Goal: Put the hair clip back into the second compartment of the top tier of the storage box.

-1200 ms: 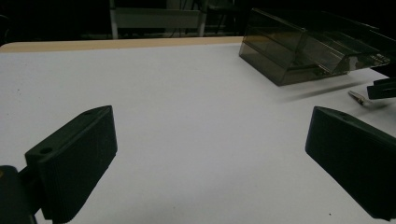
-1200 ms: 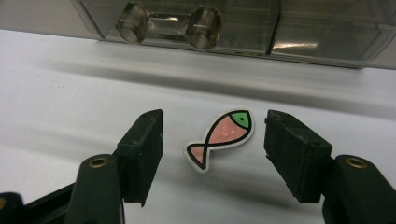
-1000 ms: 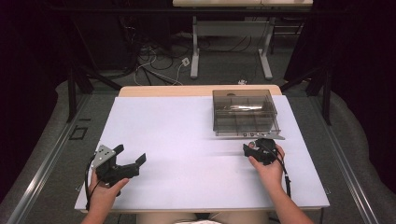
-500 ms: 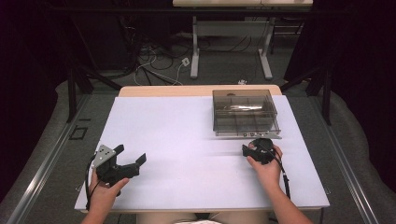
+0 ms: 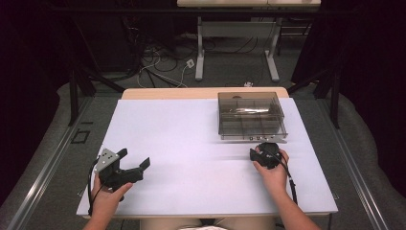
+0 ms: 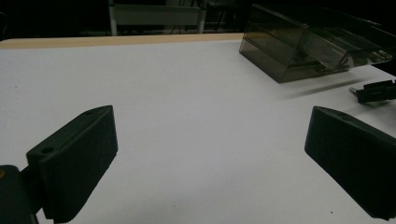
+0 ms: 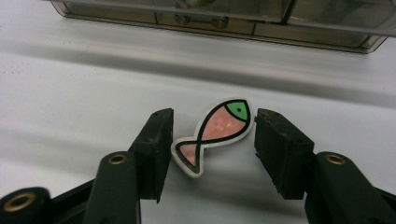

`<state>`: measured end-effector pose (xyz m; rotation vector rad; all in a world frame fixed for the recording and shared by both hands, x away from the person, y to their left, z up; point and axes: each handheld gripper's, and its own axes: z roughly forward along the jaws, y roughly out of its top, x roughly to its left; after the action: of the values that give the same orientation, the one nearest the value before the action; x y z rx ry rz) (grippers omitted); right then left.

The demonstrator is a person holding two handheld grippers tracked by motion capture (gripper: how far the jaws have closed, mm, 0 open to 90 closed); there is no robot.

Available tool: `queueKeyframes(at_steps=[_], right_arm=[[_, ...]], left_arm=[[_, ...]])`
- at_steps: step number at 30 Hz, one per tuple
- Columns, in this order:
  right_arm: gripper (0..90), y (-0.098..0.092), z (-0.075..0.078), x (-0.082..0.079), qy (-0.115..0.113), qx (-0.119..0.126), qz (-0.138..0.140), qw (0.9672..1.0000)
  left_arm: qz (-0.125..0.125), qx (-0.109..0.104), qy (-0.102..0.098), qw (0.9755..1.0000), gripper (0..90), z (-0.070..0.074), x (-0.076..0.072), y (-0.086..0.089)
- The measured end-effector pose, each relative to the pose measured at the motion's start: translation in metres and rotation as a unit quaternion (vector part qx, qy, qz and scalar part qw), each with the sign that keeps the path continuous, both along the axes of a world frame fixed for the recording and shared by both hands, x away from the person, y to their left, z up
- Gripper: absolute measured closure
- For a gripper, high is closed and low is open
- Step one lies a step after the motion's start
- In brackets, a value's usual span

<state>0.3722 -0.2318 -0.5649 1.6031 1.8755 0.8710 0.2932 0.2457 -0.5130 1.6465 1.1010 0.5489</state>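
Pink-bodied and green-headed, a small flat fish piece [image 7: 212,135] lies on the white table [image 5: 191,143] right between the jaws of the right gripper [image 7: 212,140], just in front of the clear compartment box [image 5: 251,115]. Its long axis runs on a slant across the gap, tail near the left-hand jaw of the right gripper view, head up toward the other jaw, so the pads would meet it at tail and head rather than squarely across its flanks. Those jaws have just been closing and now stand half spread, the tail end almost at one pad and the head just shy of the other; I judge that neither presses on it yet. This hand is plainly the nearer one. Over at the near left of the table, well apart from the fish, the left gripper [image 5: 125,168] sits in its hand with jaws spread wide and nothing between them. Room to move is good toward the middle and the near edge of the table; the box front [image 7: 224,21] stands close beyond the fish, so a lift probably wants to go up before it goes forward.
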Motion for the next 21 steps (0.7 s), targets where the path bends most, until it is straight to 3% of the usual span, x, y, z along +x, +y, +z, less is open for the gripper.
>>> queueKeyframes(at_steps=[21], right_arm=[[72.8,0.0007,0.0018,-0.0032,0.004,0.003,0.001,1.0000]], left_arm=[[0.000,0.001,0.000,1.0000,3.1,-0.0001,-0.0001,0.0002]])
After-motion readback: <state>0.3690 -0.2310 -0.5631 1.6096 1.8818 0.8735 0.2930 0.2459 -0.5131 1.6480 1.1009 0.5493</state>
